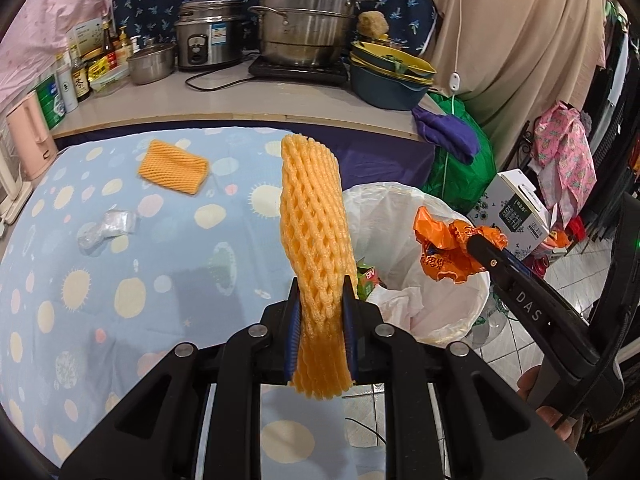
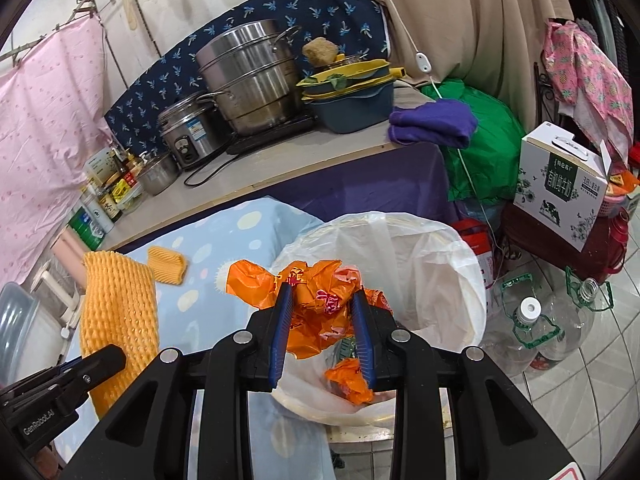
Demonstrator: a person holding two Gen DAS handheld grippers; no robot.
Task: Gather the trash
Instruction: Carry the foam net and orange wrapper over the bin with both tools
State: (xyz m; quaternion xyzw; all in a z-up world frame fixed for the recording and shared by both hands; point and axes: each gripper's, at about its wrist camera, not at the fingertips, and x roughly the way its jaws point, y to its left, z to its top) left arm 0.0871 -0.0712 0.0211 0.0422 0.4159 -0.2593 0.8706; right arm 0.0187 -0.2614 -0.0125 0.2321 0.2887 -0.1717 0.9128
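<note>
My left gripper (image 1: pixel 322 284) is shut on a long orange foam net (image 1: pixel 312 208) that stands upright by the right edge of the blue spotted tablecloth (image 1: pixel 120 280). The right gripper (image 2: pixel 322 292) is shut on a crumpled orange plastic wrapper (image 2: pixel 316 312), held over the near rim of the white-lined bin (image 2: pixel 440 264). From the left wrist, that wrapper (image 1: pixel 444 248) hangs above the bin (image 1: pixel 448 304). A second foam net (image 1: pixel 174 166) and a clear plastic scrap (image 1: pixel 106 232) lie on the table. Inside the bin is a green carton (image 1: pixel 366 280).
Behind the table runs a counter (image 1: pixel 240 104) with steel pots (image 1: pixel 308 20), a rice cooker (image 1: pixel 208 36), stacked bowls (image 1: pixel 392 76) and bottles. Right of the bin are a green bag (image 2: pixel 488 148), a milk box (image 2: pixel 560 184) and empty plastic jugs (image 2: pixel 532 332) on the tiled floor.
</note>
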